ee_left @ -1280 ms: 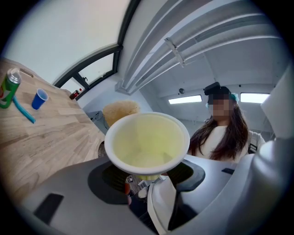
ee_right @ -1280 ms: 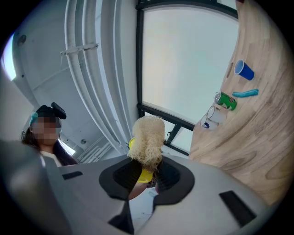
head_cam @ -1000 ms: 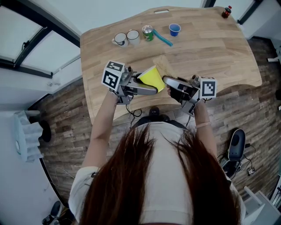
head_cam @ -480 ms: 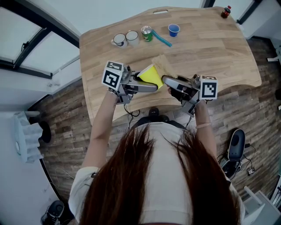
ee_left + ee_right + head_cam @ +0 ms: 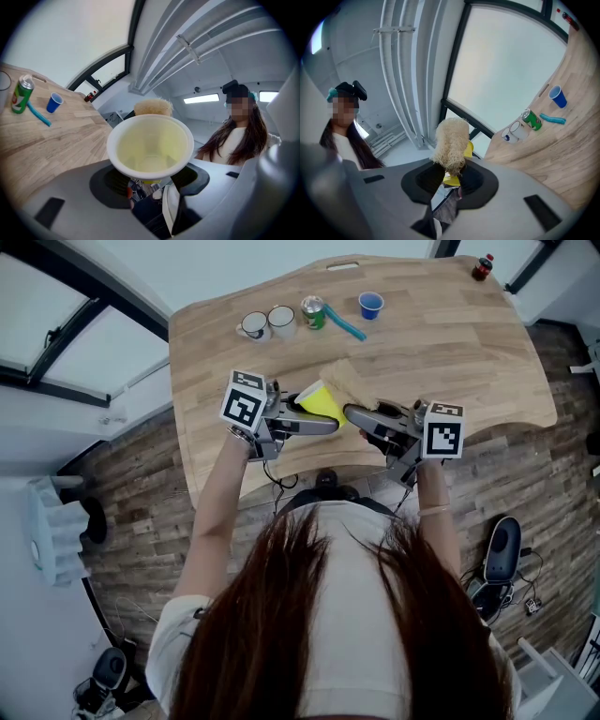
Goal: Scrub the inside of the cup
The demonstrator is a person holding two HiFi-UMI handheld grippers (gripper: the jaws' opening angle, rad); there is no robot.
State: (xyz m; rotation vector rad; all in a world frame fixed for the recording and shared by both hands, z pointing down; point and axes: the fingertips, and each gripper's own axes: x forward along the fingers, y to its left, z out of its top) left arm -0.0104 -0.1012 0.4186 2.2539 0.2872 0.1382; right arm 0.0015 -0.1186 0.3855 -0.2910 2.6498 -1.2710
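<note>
A yellow cup (image 5: pixel 322 401) with a white rim is held above the table's near edge, with my left gripper (image 5: pixel 326 422) shut on its wall. In the left gripper view the cup's pale, empty inside (image 5: pixel 150 147) faces the camera above the left gripper (image 5: pixel 150 183). My right gripper (image 5: pixel 352 412) is shut on a tan loofah scrubber (image 5: pixel 344 381). The scrubber (image 5: pixel 152 107) stands just beyond the cup's far rim, outside it. In the right gripper view the scrubber (image 5: pixel 451 140) sticks up from the right gripper (image 5: pixel 448 174), with the cup (image 5: pixel 468 150) partly hidden behind it.
At the far side of the wooden table (image 5: pixel 450 343) stand two white mugs (image 5: pixel 255 324), a green can (image 5: pixel 314 310), a blue cup (image 5: pixel 371 304) and a teal stick (image 5: pixel 349 324). A red-capped bottle (image 5: pixel 482 265) is at the far right corner. The table's front edge lies under both grippers.
The left gripper and cup have shifted slightly away and the cup now shows smaller. The right gripper's marker cube has rolled a little. The scrubber shows more plainly beside the cup.
</note>
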